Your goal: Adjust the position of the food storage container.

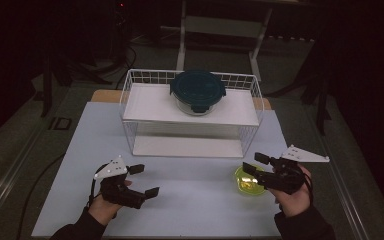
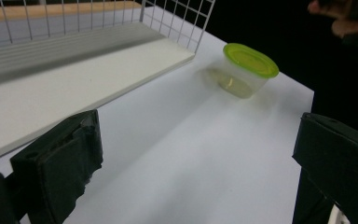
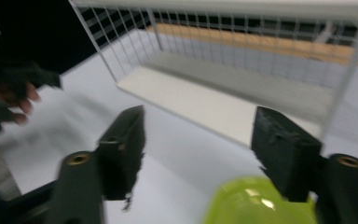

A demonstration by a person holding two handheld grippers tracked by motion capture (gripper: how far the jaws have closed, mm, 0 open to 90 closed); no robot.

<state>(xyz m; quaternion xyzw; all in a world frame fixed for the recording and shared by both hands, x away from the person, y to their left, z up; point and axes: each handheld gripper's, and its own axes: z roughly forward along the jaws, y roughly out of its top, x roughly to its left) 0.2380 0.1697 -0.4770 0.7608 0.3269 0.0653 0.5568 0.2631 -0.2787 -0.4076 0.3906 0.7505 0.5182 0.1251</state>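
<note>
On the white worktop (image 1: 190, 195), near its right front part, stands a small clear tub with a lime-green lid (image 1: 250, 181). It sits just in front of the right end of a white wire rack (image 1: 130, 100), apart from the rack's bottom board.

The right gripper (image 1: 252, 167) hangs over the tub, its black jaws pointing toward the rack. In the right gripper view the green lid (image 3: 261, 203) shows low in the frame, just under the right-hand jaw and reaching into the gap between the two. The jaws stand apart there, and neither pad presses on the tub (that view is blurred, so whether the right-hand jaw brushes the lid's edge I cannot tell). The person's right hand (image 1: 292, 195) grips the tool from behind.

The left gripper (image 1: 144, 180) lies low over the worktop at the front left, well apart from the tub, and its jaws are spread wide with only bare worktop between them. The left gripper view looks across the surface to the tub (image 2: 247, 70), which stands upright with its lid on, near the rack's corner.

On the rack's upper shelf (image 1: 150, 102) rests a round glass container with a dark teal clip lid (image 1: 197, 90), set toward the middle right of the shelf.
</note>
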